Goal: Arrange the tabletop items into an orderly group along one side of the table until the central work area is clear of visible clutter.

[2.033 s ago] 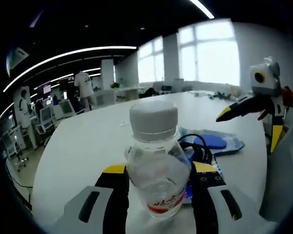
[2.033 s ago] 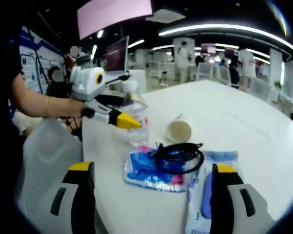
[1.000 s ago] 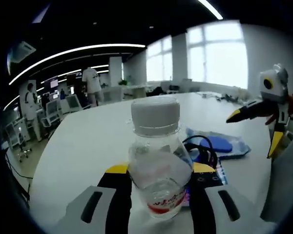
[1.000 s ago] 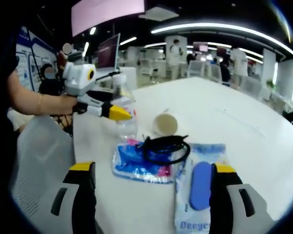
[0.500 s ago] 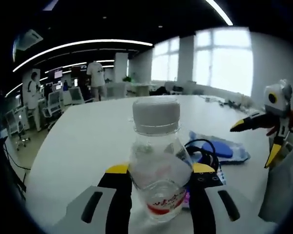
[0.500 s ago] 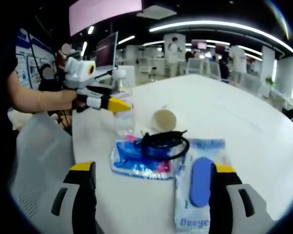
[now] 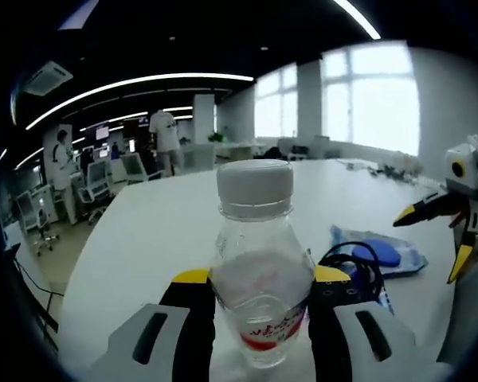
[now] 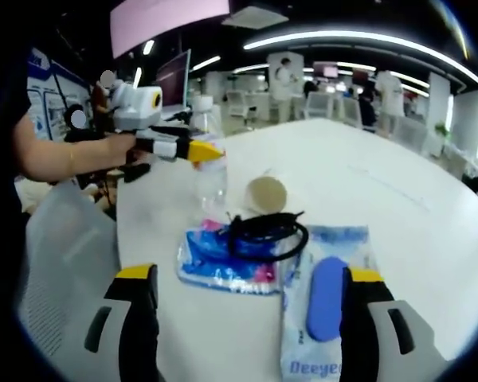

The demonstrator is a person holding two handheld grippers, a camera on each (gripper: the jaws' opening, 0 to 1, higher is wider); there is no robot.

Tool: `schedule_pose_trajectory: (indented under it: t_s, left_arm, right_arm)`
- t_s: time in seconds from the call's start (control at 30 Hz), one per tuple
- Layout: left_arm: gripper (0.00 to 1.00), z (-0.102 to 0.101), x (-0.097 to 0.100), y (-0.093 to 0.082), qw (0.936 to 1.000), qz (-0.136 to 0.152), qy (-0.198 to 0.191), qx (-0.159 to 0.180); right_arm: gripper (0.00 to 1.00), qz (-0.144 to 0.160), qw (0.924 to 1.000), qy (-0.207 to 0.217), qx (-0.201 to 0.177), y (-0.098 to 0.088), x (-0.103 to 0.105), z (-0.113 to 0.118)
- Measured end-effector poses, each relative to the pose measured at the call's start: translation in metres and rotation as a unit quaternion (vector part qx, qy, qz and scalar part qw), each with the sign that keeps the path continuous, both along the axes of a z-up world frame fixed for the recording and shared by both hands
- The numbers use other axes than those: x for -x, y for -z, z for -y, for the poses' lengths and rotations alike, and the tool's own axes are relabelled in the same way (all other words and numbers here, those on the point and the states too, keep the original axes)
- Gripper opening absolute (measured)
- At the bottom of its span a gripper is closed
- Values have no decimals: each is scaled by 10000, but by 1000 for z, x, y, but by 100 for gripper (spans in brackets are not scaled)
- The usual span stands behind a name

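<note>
Since two seconds ago, lifted: clear plastic water bottle with a white screw cap and red label print (image 7: 256, 270), clamped between the jaws of the left gripper (image 7: 255, 286), now carried above the white bench (image 8: 366, 199), whereas before it stood beside the pink-and-blue plastic packet (image 8: 219, 267). In the right gripper view, seen raised near the bench's edge, away from the packet. Probably the first item on its way to a side group; centre not yet cleared. Right gripper (image 8: 243, 306) hanging wide open and empty over the coiled black cable (image 8: 263, 231), a clear pouch holding a blue oval object (image 8: 323, 306) and a tan round lid (image 8: 264, 193). Legible on the pouch: "Deeye"; bottle's red print too blurred to read.
</note>
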State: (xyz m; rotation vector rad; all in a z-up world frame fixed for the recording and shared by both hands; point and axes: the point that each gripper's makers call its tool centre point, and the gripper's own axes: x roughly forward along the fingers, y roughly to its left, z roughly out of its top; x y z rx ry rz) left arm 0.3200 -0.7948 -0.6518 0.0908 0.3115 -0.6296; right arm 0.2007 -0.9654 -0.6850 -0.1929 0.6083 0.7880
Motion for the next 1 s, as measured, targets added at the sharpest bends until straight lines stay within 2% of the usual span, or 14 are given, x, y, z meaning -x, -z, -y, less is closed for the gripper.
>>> schedule_pose_trajectory:
  t_s: [0.4, 0.83, 1.0]
  left_arm:
    - [43, -7, -42, -12, 9996, 288, -51, 35]
    - [43, -6, -84, -7, 9993, 335, -88, 112]
    - [43, -2, -103, -7, 9989, 456, -16, 43]
  right_arm:
    - [91, -41, 9998, -198, -2, 6, -18, -13]
    - [88, -127, 9994, -249, -182, 15, -38, -22]
    - [86, -149, 9992, -260, -247, 19, -46, -25]
